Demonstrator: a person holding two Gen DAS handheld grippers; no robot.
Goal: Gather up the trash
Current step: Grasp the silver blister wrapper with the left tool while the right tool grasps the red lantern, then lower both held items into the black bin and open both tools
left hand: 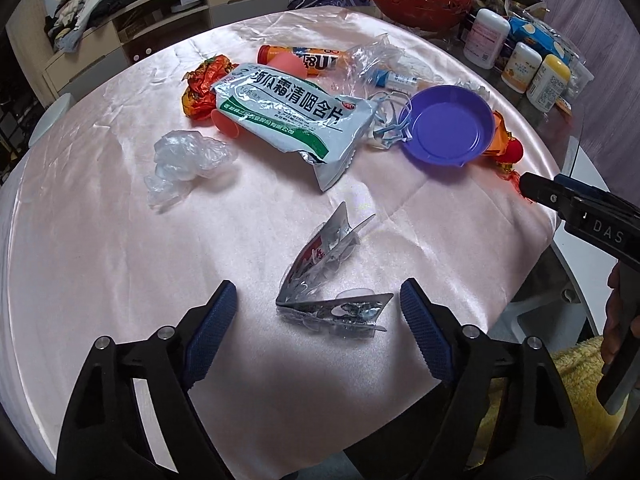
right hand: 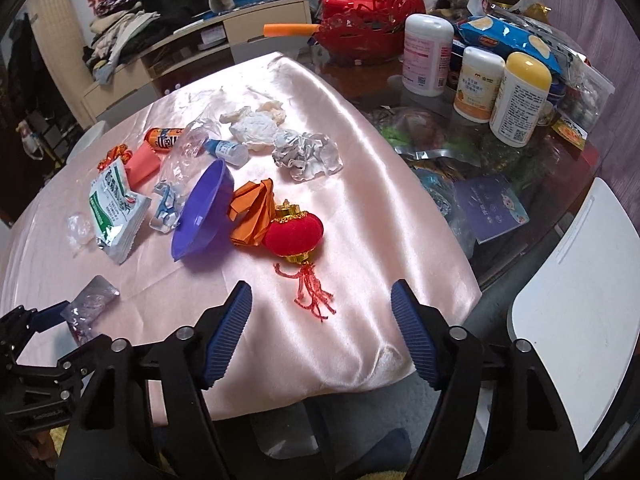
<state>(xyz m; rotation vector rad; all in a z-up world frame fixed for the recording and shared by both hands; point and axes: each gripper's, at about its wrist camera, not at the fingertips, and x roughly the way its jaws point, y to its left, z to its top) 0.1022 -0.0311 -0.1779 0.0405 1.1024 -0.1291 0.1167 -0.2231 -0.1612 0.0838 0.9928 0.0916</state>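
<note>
While both claws stand open and empty, the left gripper straddles the blister pack, near the bowl; it should pinch squarely. The right gripper hangs near the lantern, also beside the bowl.

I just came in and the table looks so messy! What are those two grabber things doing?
A person is tidying trash off the pink cloth with a grabber in each hand. The left gripper is open right around a crumpled silver pill pack, not squeezing it yet. The right gripper is open too, near the tassel of a little red lantern. Nothing is picked up so far. The big medicine packet, purple bowl and wrappers all lie on the cloth.
</note>
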